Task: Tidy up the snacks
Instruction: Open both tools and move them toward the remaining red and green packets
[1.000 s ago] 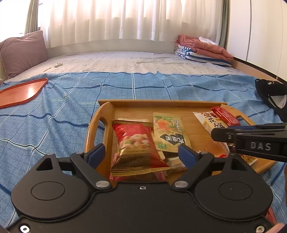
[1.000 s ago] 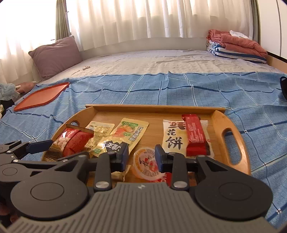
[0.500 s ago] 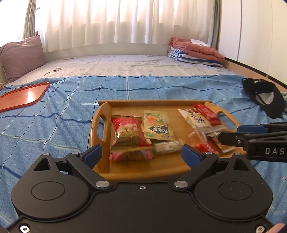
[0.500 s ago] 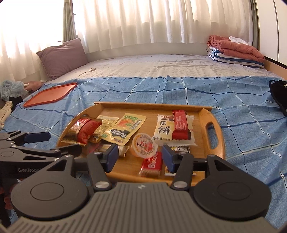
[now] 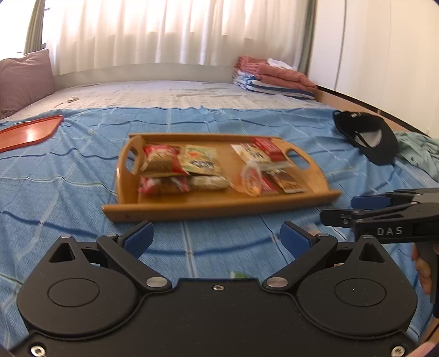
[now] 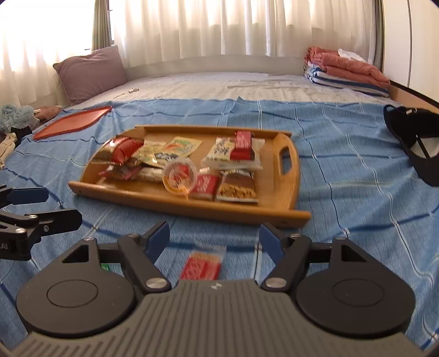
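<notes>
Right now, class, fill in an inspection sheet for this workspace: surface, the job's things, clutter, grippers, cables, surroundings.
Surface: bed with a blue checked cover, creased.
Job's things: wooden tray holding snack packets and a round jelly cup; one red snack packet lies on the cover, off the tray, below the right gripper.
Clutter: orange tray, black cap, small green item, mostly hidden.
Grippers: left gripper open, empty; right gripper open, jaws just widened, pads not touching the packet.
Cables: nothing seen.
Surroundings: white curtains, purple pillow, folded blankets.
</notes>
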A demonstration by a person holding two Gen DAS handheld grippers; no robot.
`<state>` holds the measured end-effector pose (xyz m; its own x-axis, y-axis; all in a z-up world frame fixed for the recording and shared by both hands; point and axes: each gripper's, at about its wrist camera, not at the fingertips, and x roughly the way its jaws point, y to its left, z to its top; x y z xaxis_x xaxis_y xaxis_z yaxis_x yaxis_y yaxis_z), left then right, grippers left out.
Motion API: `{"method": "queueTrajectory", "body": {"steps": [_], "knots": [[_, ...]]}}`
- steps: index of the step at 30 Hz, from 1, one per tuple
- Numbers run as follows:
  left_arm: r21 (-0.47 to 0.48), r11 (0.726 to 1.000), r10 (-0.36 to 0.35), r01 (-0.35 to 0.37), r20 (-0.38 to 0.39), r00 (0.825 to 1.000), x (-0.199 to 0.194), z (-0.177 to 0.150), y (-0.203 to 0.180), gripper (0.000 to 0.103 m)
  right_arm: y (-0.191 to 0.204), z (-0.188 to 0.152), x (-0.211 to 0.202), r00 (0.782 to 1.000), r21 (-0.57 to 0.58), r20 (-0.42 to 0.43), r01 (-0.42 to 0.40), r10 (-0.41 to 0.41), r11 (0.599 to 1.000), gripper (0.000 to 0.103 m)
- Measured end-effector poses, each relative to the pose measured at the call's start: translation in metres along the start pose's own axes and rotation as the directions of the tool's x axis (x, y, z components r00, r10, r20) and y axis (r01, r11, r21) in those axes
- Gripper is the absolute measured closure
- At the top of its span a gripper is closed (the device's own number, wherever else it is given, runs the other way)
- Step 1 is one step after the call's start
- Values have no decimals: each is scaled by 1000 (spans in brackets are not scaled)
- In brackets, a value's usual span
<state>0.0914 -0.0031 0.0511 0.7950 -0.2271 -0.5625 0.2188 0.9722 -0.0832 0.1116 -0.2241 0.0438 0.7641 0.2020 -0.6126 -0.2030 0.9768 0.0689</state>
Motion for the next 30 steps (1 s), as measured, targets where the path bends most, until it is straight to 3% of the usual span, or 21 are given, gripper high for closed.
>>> {"method": "queueTrajectory", "body": {"steps": [9, 20, 24, 27, 30], "knots": [[55, 998, -27, 30, -57, 998, 9, -27, -26, 3, -6, -34, -1, 999, -9, -43, -3, 2, 1000, 20], [94, 995, -30, 42, -130, 991, 25, -39, -40, 6, -7, -50, -1, 999, -40, -52, -12, 10, 999, 20], [52, 997, -41, 51, -169, 985, 33, -40, -37, 19, -9, -52, -2, 999, -32, -51, -20, 18, 999, 20], [56, 997, -43, 52, -152, 987, 33, -41, -36, 38, -7, -53, -2, 998, -32, -52, -30, 29, 999, 20], [34, 998, -43, 49, -152, 987, 32, -39, -33, 45, -4, -53, -1, 998, -37, -55, -41, 39, 998, 20]]}}
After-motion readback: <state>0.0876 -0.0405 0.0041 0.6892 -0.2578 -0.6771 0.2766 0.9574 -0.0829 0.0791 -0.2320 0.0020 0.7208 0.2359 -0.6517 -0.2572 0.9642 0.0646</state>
